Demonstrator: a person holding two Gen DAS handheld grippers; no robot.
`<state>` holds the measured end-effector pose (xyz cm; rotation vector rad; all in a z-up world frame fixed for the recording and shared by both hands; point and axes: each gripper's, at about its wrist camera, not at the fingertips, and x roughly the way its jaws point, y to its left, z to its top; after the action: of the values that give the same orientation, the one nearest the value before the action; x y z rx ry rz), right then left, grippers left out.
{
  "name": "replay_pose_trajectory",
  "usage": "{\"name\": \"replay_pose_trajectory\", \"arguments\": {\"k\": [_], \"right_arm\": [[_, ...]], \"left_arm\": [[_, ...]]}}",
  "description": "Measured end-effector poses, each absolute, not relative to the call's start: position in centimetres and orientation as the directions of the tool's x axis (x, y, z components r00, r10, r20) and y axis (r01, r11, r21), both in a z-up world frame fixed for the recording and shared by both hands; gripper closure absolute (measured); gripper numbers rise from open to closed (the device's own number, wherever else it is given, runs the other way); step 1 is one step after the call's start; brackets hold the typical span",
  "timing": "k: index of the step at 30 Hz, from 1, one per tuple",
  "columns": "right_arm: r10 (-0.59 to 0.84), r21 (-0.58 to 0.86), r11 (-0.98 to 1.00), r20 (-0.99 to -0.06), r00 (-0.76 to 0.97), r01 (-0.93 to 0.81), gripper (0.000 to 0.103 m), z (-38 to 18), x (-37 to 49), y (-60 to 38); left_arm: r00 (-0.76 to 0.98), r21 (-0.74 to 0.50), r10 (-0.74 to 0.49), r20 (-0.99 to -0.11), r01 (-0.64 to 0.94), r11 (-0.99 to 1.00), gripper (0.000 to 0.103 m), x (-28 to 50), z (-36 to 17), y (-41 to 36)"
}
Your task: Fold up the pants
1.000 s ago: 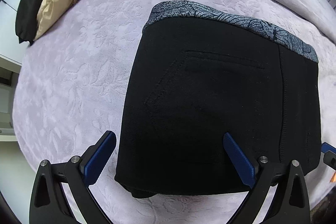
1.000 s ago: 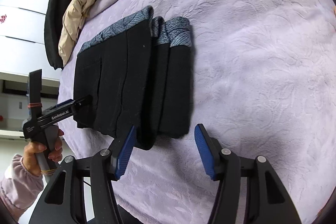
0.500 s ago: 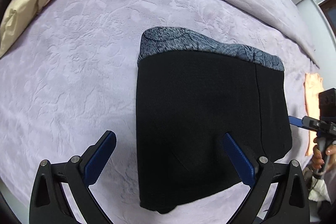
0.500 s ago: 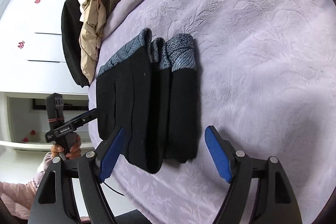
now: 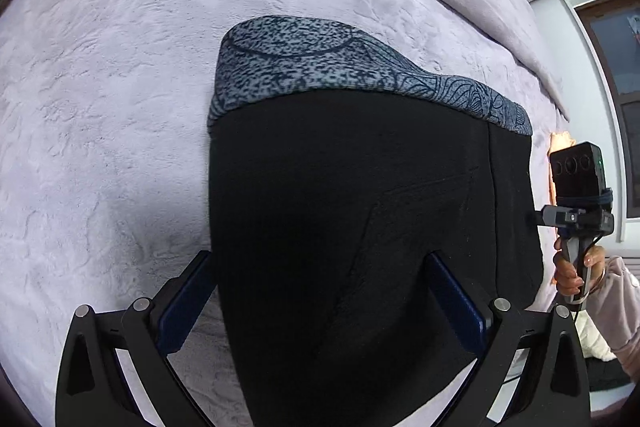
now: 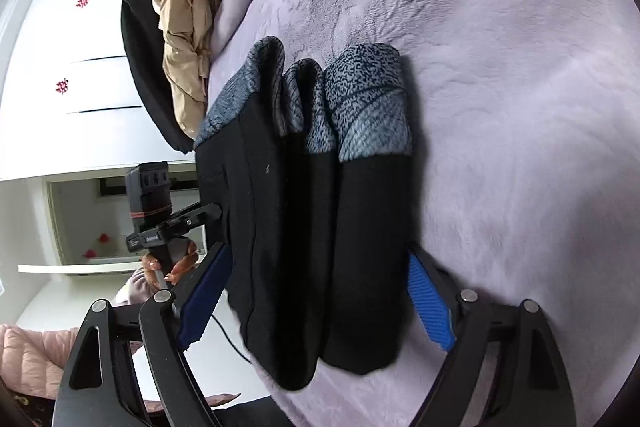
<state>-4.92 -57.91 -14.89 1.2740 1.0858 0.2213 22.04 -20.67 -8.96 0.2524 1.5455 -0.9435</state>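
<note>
1. The folded black pants (image 5: pixel 352 227) lie on the lilac bedspread (image 5: pixel 104 99); their grey patterned band (image 5: pixel 320 71) faces away from both cameras; in the right wrist view the pants (image 6: pixel 296 227) show as three stacked folds
2. The left gripper (image 5: pixel 320 303) has its jaws spread wide; one blue pad (image 5: pixel 184 303) sits just off the pants' left edge over the bedspread, the other over the black cloth; whether the pads touch the cloth I cannot tell
3. The right gripper (image 6: pixel 316 295) straddles the near end of the stack; its jaws have just been opening, the pants between them, with neither pad pressing the cloth
4. A heap of beige and dark clothes (image 6: pixel 180 39) lies at the far edge of the bed
</note>
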Motion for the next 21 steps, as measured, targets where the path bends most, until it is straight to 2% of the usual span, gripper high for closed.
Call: {"name": "replay_pose_trajectory", "arguments": {"k": [2,3,6,8,9,15,21], "right_arm": [[0.663,0.829,0.337,-0.546,0.513,0.446,0.024,-15.5,-4.1,-57.7],[0.654,0.811,0.347,-0.569,0.499,0.471,0.036,-15.7,-3.7,-57.5],[0.637,0.812,0.348,-0.571,0.518,0.468,0.054,-14.8,-4.1,-57.2],[0.628,0.825,0.338,-0.556,0.544,0.453,0.061,-13.4,-4.5,-57.0],[0.628,0.831,0.330,-0.548,0.553,0.447,0.063,-13.0,-4.6,-56.8],[0.641,0.870,0.264,-0.482,0.598,0.417,0.064,-10.3,-5.7,-55.5],[0.657,0.881,0.229,-0.454,0.602,0.414,0.065,-9.1,-7.6,-52.1]], "left_arm": [[-0.220,-0.415,-0.363,-0.905,0.634,0.652,0.001,21.8,-8.9,-20.4],[-0.197,-0.403,-0.366,-0.910,0.637,0.657,0.003,21.7,-8.8,-20.3],[-0.186,-0.419,-0.402,-0.897,0.649,0.635,0.030,21.1,-7.6,-19.9],[-0.174,-0.421,-0.418,-0.892,0.659,0.624,0.041,20.8,-6.3,-19.5],[-0.172,-0.422,-0.422,-0.890,0.662,0.620,0.046,20.4,-5.5,-19.4],[-0.159,-0.423,-0.434,-0.887,0.658,0.623,0.047,19.0,-2.1,-17.8],[-0.136,-0.389,-0.410,-0.902,0.669,0.633,0.046,18.2,0.1,-15.4]]}}
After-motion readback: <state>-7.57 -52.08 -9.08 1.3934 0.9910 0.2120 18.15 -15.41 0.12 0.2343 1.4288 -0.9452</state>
